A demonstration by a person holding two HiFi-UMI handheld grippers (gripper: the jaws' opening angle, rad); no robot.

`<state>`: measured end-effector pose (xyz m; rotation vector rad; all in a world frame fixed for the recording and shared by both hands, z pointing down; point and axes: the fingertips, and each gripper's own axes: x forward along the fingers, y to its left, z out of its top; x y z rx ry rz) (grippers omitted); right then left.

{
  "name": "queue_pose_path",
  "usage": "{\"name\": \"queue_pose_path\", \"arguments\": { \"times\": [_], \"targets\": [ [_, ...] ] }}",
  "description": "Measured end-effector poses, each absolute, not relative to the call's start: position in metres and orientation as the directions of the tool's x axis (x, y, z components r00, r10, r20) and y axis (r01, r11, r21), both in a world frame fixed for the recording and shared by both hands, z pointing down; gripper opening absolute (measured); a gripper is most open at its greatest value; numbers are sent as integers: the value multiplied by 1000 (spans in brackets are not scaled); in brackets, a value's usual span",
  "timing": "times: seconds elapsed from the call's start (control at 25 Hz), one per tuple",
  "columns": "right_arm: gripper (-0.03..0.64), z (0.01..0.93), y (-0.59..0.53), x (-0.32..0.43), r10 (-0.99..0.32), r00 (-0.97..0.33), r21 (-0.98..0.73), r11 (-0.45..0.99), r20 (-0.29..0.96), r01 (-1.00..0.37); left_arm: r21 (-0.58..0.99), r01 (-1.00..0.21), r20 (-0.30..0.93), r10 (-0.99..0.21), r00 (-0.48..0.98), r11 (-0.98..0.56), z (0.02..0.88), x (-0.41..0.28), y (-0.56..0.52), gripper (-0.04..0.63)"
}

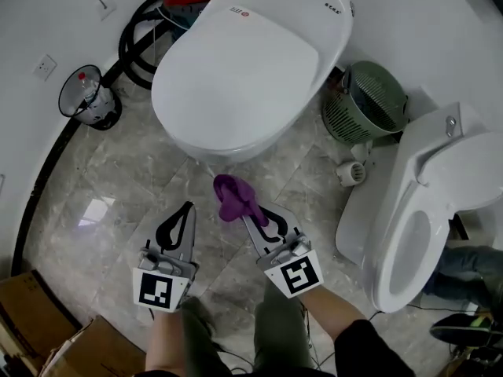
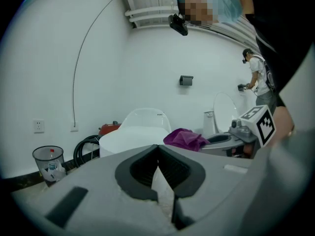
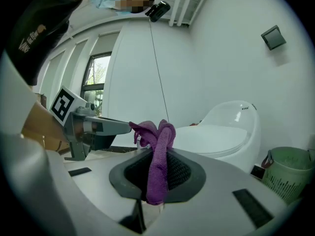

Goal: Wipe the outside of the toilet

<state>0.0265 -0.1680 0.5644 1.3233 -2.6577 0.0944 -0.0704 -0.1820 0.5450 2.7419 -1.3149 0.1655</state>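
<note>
**A:** How far along are we?

**B:** At or near the start, I'd judge. The right tongs [image 1: 250, 213] are pinching a purple cloth [image 1: 232, 198]. It is bunched up and stands out past the tips, with a tail hanging down between the jaws.

**A:** Is it on the toilet [image 1: 251, 69]?

**B:** No. From the head view the cloth sits just short of the bowl's front rim, over the floor [image 1: 102, 210]. It is near the rim but not touching it.

**A:** And the left tongs [image 1: 186, 208]?

**B:** Pressed together with nothing between them. They are held beside the right ones and also point towards the bowl.

**A:** Has any of the shell been wiped?

**B:** I can't tell. The lid is down and the white outside looks evenly clean, with no streaks or wet patches to mark a wiped part from an unwiped one.

**A:** So what's left?

**B:** As far as I can judge, everything: the front curve, both flanks, the lid and the back. The front rim is closest to the cloth, so it is the likely first contact. The second toilet [image 1: 424, 218], to the right with its seat up, looks like no part of this.
</note>
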Motion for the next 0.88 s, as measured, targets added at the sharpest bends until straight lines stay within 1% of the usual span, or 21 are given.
{"name": "queue_pose_path", "arguments": {
  "times": [0.28, 0.44, 0.6, 0.88],
  "targets": [
    [44, 633, -196, 12, -776, -625, 61, 630, 90, -774, 1, -801, 116, -796, 594, -598, 618, -85, -200, 9],
    [44, 659, -210, 13, -767, -637, 84, 641, 69, -763, -20, -806, 75, -805, 588, -591, 639, -81, -205, 9],
    [44, 668, -228, 22, -771, -636, 95, 636, 40, -766, -18, -824, 55, -823, 565, -567, 652, -75, -205, 9],
    [44, 665, -250, 54, -791, -611, 92, 609, -1, -788, -24, -836, 81, -835, 545, -548, 661, -68, -202, 9]
  ]
}}
